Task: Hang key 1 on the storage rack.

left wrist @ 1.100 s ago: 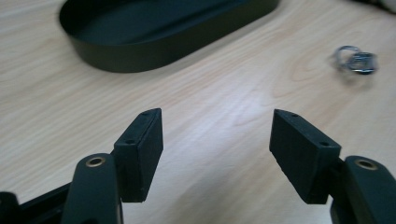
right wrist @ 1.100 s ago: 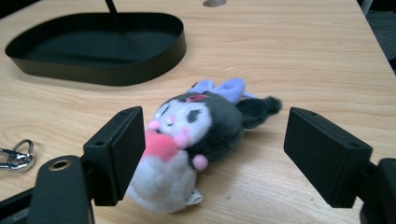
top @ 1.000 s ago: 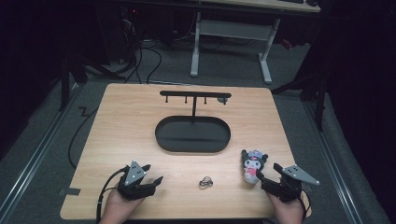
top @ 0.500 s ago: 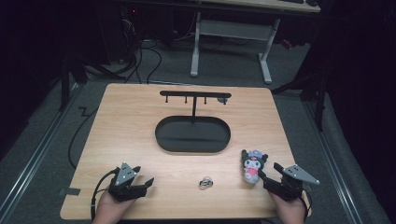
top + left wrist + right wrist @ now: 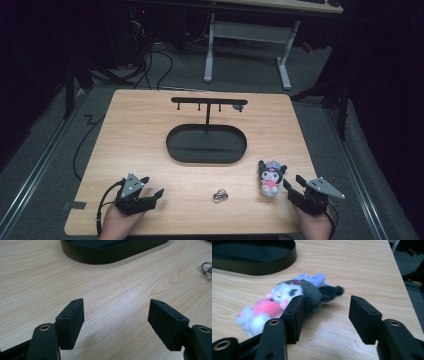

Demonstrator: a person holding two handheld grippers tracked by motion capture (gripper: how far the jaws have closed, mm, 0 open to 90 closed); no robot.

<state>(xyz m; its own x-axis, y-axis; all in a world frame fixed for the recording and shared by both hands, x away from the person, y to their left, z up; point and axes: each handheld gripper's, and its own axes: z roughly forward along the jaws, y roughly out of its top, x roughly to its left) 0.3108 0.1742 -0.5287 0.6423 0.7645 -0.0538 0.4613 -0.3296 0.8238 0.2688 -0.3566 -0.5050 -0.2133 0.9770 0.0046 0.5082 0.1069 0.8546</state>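
Note:
A small plush doll (image 5: 270, 178) with black ears, a white face, a pink body and a lilac bow lies on the table near its front right; in the right gripper view the plush doll (image 5: 287, 296) lies just beyond and left of the jaws. My right gripper (image 5: 294, 186) (image 5: 324, 315) is open and empty, right of the doll. My left gripper (image 5: 150, 189) (image 5: 116, 317) rests open at the front left over bare wood. A small metal key ring (image 5: 220, 195) (image 5: 206, 267) lies between the two grippers.
A black oval tray (image 5: 206, 144) with an upright post and a hook bar (image 5: 209, 102) stands at the table's middle. The wooden table (image 5: 135, 130) ends close behind both hands. Cables and desk legs lie on the floor beyond.
My left gripper has drawn back slightly toward the front left edge. The right gripper, the doll and the key ring stay where they were.

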